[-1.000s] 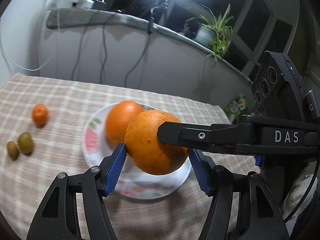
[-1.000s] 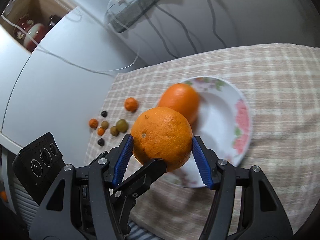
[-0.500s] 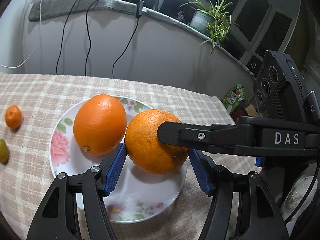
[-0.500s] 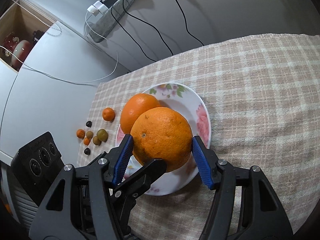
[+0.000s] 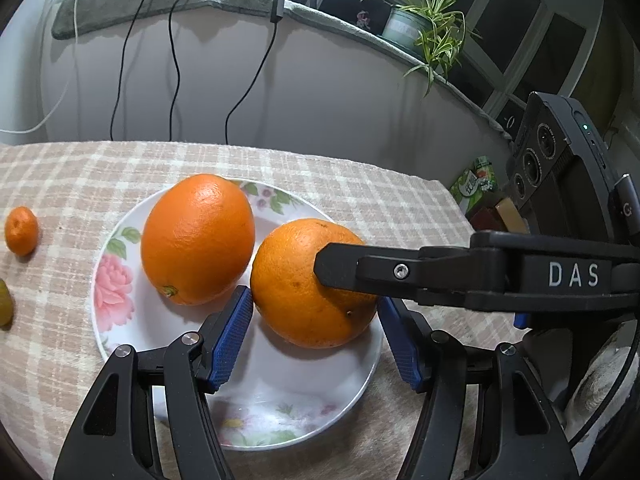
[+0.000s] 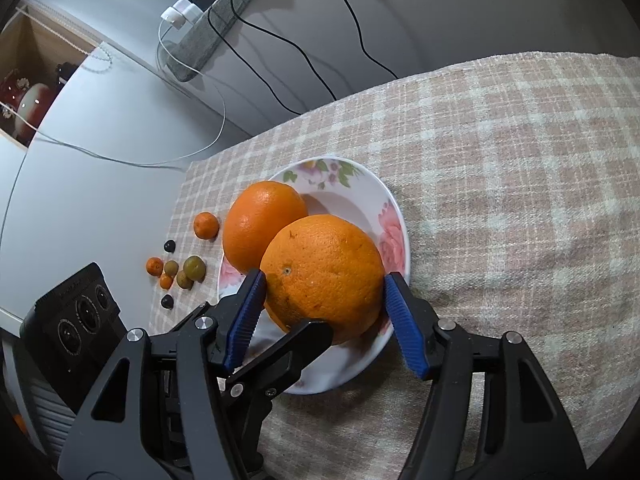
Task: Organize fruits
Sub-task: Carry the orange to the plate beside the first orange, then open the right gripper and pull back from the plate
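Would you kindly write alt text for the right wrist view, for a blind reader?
The right claw grips a large orange over a floral plate, beside a second orange; a finger of the left claw touches its near side. Small fruits lie on the checked cloth beyond.

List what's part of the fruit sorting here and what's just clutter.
Job:
- held orange, gripped by left gripper and right gripper
- second orange, on the plate
- mandarin and small loose fruits, on the cloth

Lying about:
- potted plant
- cables
- charger
- green packet
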Demonstrator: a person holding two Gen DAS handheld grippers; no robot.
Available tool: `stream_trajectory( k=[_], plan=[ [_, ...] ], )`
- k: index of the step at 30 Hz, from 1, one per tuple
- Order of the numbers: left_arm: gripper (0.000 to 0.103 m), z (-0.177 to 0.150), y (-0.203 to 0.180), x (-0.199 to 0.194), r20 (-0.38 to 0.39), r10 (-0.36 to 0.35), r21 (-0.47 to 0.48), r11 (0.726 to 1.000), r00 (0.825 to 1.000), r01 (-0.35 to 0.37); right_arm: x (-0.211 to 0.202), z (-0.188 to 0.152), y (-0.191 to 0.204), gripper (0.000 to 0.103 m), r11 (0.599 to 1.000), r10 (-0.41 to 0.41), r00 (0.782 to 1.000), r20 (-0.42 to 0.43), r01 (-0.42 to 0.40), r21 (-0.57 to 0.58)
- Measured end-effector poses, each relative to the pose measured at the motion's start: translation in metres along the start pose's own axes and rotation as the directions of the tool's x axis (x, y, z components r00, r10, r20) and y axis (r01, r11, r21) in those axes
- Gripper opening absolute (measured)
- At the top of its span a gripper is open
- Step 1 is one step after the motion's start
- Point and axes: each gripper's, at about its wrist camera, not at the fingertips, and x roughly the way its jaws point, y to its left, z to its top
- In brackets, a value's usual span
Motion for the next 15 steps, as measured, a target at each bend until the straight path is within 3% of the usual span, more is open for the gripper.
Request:
stream_trajectory(
  k=[2, 6, 15],
  plan=[
    [0.062, 0.001, 0.000, -0.002, 0.005, 0.004, 0.011, 1.000, 1.000, -0.004, -0.001, 0.000, 0.002, 0.065, 1.000, -0.010, 1.000, 0.011, 0.010, -0.012],
    [0.063, 0.001, -0.001, -0.012, 0.024, 0.007, 0.029, 1.000, 1.000, -0.007, -0.007, 0.001, 0.004, 0.075, 0.999, -0.019, 0.999, 0.040, 0.020, -0.032],
    [0.063, -0.006, 0.003, -0.030, 0.050, 0.002, 0.050, 0.999, 0.999, -0.005, -0.017, -0.001, 0.009, 0.075, 0.998, -0.014, 0.996, 0.085, 0.020, -0.067]
  ],
)
